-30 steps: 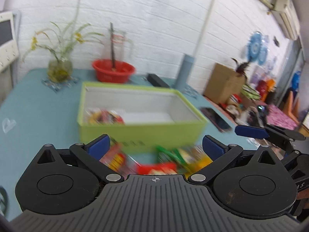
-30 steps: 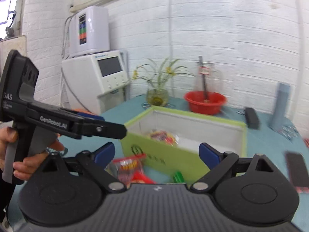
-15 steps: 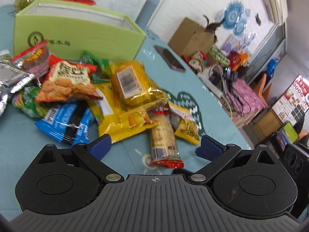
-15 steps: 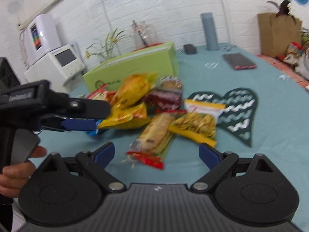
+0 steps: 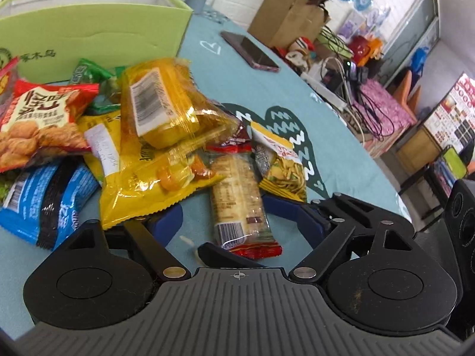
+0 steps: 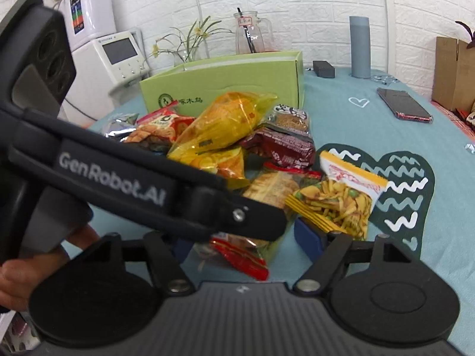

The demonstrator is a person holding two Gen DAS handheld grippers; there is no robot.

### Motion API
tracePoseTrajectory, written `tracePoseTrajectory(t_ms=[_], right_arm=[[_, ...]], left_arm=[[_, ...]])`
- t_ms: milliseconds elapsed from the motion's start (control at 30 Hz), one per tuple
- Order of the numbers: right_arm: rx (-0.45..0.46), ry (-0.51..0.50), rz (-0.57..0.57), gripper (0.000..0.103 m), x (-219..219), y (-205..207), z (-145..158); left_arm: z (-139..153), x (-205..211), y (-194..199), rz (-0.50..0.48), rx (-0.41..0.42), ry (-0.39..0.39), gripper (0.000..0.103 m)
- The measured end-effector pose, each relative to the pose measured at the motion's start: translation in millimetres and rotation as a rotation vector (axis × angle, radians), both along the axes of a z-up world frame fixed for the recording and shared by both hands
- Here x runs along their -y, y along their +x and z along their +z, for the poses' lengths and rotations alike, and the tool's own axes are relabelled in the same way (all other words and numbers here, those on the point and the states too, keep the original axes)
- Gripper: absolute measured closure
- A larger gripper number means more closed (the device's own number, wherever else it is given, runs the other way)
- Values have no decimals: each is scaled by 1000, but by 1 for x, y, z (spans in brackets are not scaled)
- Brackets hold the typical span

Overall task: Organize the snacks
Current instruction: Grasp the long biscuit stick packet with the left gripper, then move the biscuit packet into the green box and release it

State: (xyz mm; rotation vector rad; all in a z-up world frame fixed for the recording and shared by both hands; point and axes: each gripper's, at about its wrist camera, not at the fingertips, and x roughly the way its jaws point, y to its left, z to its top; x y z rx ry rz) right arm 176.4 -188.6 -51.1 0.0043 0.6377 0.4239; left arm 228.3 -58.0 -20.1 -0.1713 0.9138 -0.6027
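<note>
While a teal cloth covers the whole surface [image 6: 341, 89], a dark green heart pattern with white zigzags [image 6: 400, 184] shows on it beside the snacks. At the far side stands an open light green box [image 6: 225, 86], with a white machine with a screen [image 6: 115, 53], a glass jug [image 6: 249, 32], a vase of yellow flowers [image 6: 190, 44] and a tall grey cylinder [image 6: 359, 46] behind or beside it against a white brick wall. A phone [image 6: 404, 105] lies flat on the cloth, well apart from the pile. The snacks sit in a loose heap just in front of the box: a large yellow bag [image 5: 166, 103] lies on top of another yellow packet [image 5: 154, 184], a red and white packet [image 5: 38, 121] and a blue packet [image 5: 44, 198] lie to the left in the left wrist view, a dark red packet [image 6: 282, 145] lies toward the box, and a small yellow packet of chips [image 6: 338, 198] rests on the edge of the heart. A long clear cracker packet with red ends [image 5: 240, 198] lies nearest the cameras. The left gripper [image 5: 237, 216] straddles this cracker packet, its blue pads on either side and closing, not visibly pressing it yet. The right gripper [image 6: 246, 240] is closing too, with the red end of the cracker packet between its pads and the chip packet's corner at its right pad; contact is unclear. A hand [image 6: 35, 264] holds the left gripper's handle.
</note>
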Motion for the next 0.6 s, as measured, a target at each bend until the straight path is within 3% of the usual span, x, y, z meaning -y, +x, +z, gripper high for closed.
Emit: tracePoseTrajectory(t_ms=[67,133,300,600], right_arm=[[6,-6,18,31,-5,-3,1],[12,-18,15,32,-8,-13,3],[50,-42,21,32,-17,-46,19],[274,-68,53,31,-35,-36,79]], left_arm=[[-2,1,-2,-35,-1,1,70],[-1,-2,-10,-39,4,13,79],[12,-21,-33,-34,-27,-77,78],[88,-43,-24,17,161,-128,78]])
